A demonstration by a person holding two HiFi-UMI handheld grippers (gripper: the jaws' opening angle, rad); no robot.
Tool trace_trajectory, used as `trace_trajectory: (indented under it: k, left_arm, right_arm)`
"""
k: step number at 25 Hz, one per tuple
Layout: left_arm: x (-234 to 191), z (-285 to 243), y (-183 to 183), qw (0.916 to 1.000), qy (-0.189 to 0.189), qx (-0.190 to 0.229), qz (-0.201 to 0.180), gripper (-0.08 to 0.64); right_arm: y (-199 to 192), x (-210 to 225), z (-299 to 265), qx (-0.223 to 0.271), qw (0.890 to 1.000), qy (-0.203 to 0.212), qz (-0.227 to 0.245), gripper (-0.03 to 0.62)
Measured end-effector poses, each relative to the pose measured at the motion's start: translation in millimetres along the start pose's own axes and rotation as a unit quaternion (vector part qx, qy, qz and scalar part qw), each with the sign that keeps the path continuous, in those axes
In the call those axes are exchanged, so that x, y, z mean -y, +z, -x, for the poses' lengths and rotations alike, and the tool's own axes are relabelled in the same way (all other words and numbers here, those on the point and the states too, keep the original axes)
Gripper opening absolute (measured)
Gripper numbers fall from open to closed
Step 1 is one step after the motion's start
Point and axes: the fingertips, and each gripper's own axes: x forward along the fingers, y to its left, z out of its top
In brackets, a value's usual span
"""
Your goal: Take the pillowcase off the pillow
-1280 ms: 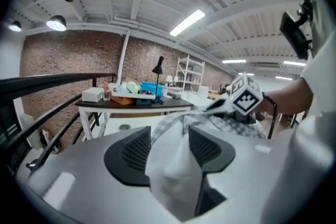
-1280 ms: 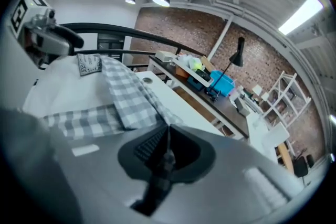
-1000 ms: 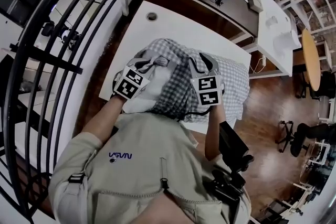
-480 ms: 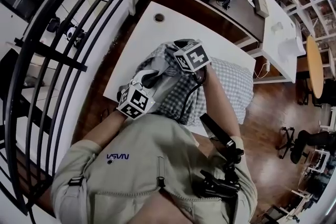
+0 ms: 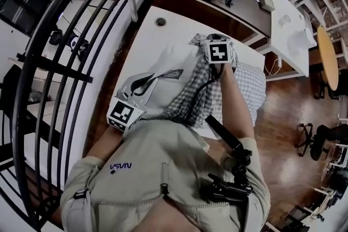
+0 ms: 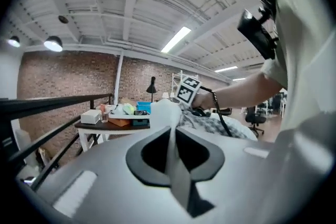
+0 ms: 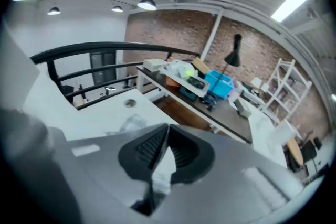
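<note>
Pillowcase [image 5: 242, 89]: checked, bunched over the far and right part of the pillow, on the white bench [image 5: 174, 30].
Pillow [image 5: 160, 89]: white, near end bared, stretched toward the person.
Left claw [image 6: 170, 136]: just tightened, clamped on a thin pillow fold.
Right claw [image 7: 167, 131]: just snapped closed at the pillowcase's far end; no grip can be made out.
</note>
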Motion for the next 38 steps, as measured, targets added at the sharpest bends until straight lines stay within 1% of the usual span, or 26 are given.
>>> trace_trajectory:
  k: [1, 2, 3, 4, 6, 7, 8, 10, 11, 12, 15, 17, 19, 21, 24, 27, 29, 30, 31, 32, 33, 34, 35, 36, 37, 38]
  left_arm:
    - [-12, 0, -4, 0.9997, 0.010, 0.001, 0.022, 0.029]
    - [-23, -2, -9, 0.9990, 0.017, 0.001, 0.040, 0.028]
    - [-33, -7, -15, 0.9982, 0.020, -0.002, 0.057, 0.028]
    - [-41, -14, -21, 0.9973, 0.022, -0.006, 0.070, 0.028]
    - [-53, -33, -37, 0.9958, 0.028, -0.025, 0.083, 0.029]
    - [-58, -44, -46, 0.9955, 0.032, -0.038, 0.081, 0.032]
    - [-62, -55, -53, 0.9952, 0.035, -0.050, 0.076, 0.037]
    - [-64, -73, -63, 0.9952, 0.033, -0.069, 0.060, 0.048]
    - [-64, -78, -65, 0.9954, 0.029, -0.075, 0.052, 0.048]
    - [-64, -80, -66, 0.9956, 0.025, -0.078, 0.045, 0.057]
    - [-59, -68, -57, 0.9965, 0.012, -0.080, 0.021, 0.134]
    - [-45, -50, -48, 0.9972, -0.007, -0.074, -0.002, 0.146]
    - [-26, -30, -45, 0.9964, -0.035, -0.074, -0.023, 0.149]
    - [-4, -13, -59, 0.9926, -0.070, -0.092, -0.038, 0.169]
    - [24, 4, -98, 0.9821, -0.117, -0.142, -0.042, 0.219]
    - [37, 5, -133, 0.9721, -0.141, -0.184, -0.036, 0.263]
    - [40, 0, -152, 0.9659, -0.149, -0.208, -0.041, 0.267]
    - [40, -3, -161, 0.9631, -0.152, -0.218, -0.043, 0.265]
    - [41, -6, -167, 0.9607, -0.155, -0.226, -0.043, 0.218]
    - [42, -8, -167, 0.9592, -0.160, -0.229, -0.045, 0.139]
    - [43, -11, -161, 0.9586, -0.165, -0.227, -0.047, 0.075]
    - [44, -13, -154, 0.9591, -0.169, -0.223, -0.044, 0.032]
    - [45, -14, -146, 0.9604, -0.171, -0.217, -0.035, 0.025]
    - [44, -15, -139, 0.9620, -0.173, -0.210, -0.023, 0.023]
    - [44, -15, -131, 0.9637, -0.174, -0.202, -0.011, 0.023]
    - [43, -15, -123, 0.9656, -0.173, -0.194, -0.003, 0.021]
  right_arm:
    - [-17, 22, 1, -0.013, 0.999, -0.025, -0.023, 0.006]
    - [-34, 40, 3, -0.023, 0.998, -0.040, -0.047, 0.006]
    - [-51, 51, 2, -0.031, 0.996, -0.044, -0.073, 0.006]
    - [-66, 54, 0, -0.034, 0.994, -0.036, -0.097, 0.008]
    - [-85, 41, -6, -0.033, 0.991, 0.002, -0.132, 0.008]
    - [-88, 36, -7, -0.029, 0.991, 0.010, -0.129, 0.009]
    - [-87, 37, -6, -0.021, 0.993, 0.005, -0.115, 0.021]
    - [-77, 39, 1, 0.008, 0.996, -0.005, -0.094, 0.068]
    - [-70, 38, 7, 0.026, 0.995, -0.005, -0.094, 0.090]
    - [-61, 36, 16, 0.046, 0.994, -0.006, -0.098, 0.094]
    - [-41, 27, 63, 0.114, 0.986, -0.013, -0.117, 0.094]
    - [-38, 8, 98, 0.144, 0.982, -0.003, -0.125, 0.095]
    - [-48, -18, 126, 0.153, 0.980, 0.010, -0.130, 0.095]
    - [-70, -48, 144, 0.141, 0.980, 0.023, -0.140, 0.098]
    - [-111, -96, 159, 0.098, 0.981, 0.050, -0.160, 0.105]
    - [-143, -142, 168, 0.057, 0.980, 0.082, -0.170, 0.122]
    - [-158, -168, 171, 0.036, 0.979, 0.095, -0.176, 0.130]
    - [-166, -180, 172, 0.025, 0.978, 0.101, -0.180, 0.138]
    - [-173, -192, 171, 0.014, 0.977, 0.106, -0.183, 0.150]
    - [-178, -203, 168, 0.003, 0.977, 0.112, -0.182, 0.161]
    - [-183, -214, 164, -0.006, 0.978, 0.116, -0.176, 0.167]
    - [-187, -222, 158, -0.013, 0.980, 0.115, -0.164, 0.174]
    - [-189, -228, 151, -0.019, 0.983, 0.107, -0.145, 0.188]
    - [-190, -229, 143, -0.024, 0.988, 0.091, -0.121, 0.189]
    - [-190, -227, 136, -0.028, 0.992, 0.072, -0.096, 0.179]
    - [-189, -223, 131, -0.029, 0.995, 0.052, -0.075, 0.143]
